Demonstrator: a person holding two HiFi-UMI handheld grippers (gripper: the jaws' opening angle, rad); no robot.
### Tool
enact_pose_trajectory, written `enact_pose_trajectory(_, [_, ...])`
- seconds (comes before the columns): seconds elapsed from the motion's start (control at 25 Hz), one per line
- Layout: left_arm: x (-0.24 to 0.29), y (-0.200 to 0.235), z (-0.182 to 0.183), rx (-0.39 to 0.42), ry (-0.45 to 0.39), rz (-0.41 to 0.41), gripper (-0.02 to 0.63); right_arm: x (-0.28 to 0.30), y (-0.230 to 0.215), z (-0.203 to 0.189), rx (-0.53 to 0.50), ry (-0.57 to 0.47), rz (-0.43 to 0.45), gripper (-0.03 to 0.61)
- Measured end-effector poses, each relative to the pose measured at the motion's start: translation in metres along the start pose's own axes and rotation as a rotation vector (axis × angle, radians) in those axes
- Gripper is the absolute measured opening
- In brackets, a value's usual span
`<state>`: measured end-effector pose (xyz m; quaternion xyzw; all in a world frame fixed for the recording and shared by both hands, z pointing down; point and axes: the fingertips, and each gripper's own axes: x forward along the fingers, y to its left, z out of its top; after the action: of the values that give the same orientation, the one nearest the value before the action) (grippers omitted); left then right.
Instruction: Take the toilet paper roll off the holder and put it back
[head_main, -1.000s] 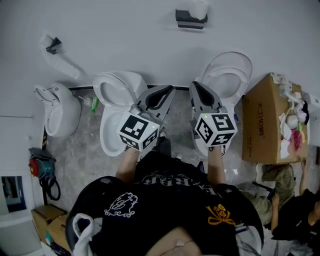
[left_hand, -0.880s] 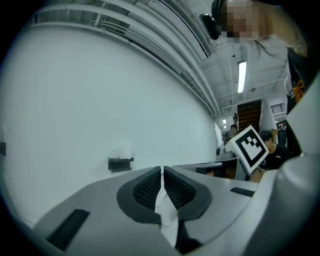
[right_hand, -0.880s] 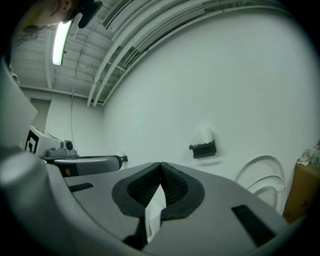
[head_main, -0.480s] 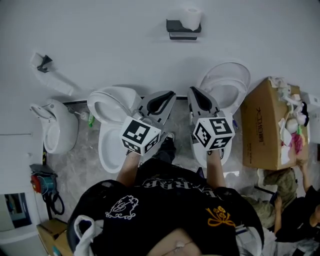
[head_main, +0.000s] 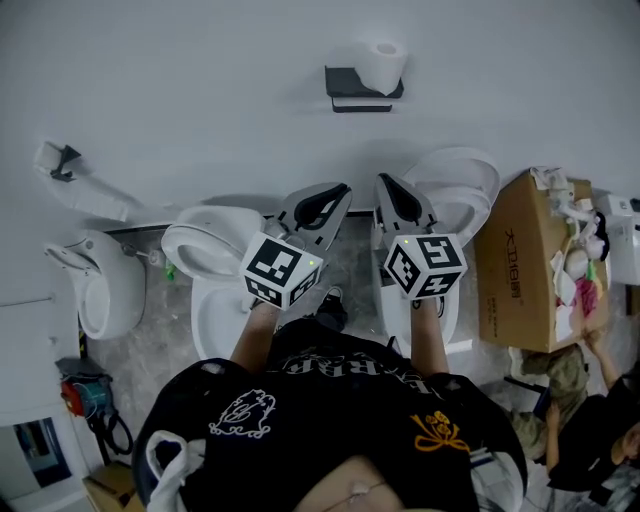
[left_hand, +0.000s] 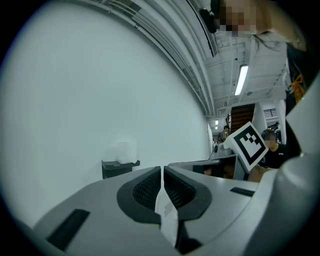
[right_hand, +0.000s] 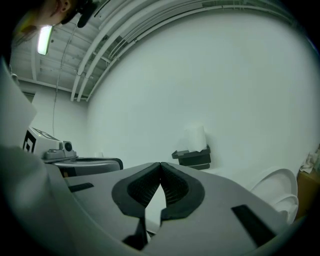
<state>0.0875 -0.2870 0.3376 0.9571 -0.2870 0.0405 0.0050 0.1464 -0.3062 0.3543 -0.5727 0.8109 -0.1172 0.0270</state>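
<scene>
Closer now, toilet paper roll lies beyond right gripper (jaws together).

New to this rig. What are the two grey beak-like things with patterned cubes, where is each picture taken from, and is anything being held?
A person holds a two-jaw gripper in each hand; the cubes are part of the grippers. The head view looks down from the person's head and shows the left gripper and the right gripper. Each of the other two views rides on one gripper and looks along its jaws. Both pairs of jaws are together with nothing in them. On the wall ahead, the toilet paper roll sits on its dark holder, untouched. A toilet stands below.
</scene>
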Motion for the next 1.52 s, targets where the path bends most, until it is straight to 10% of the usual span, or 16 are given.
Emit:
enact_pose_trajectory(0.96, [0.079,0.088,-0.003,-0.003,-0.004,-0.091,0.032,0.133,-0.097,0.074,-0.23,-0.042,-0.145,0.015])
enact_pose_trajectory(1.52, [0.081,0.112,-0.011,0.015,0.013,-0.081,0.032,0.197,-0.146,0.09,-0.187,-0.019,-0.16,0.287])
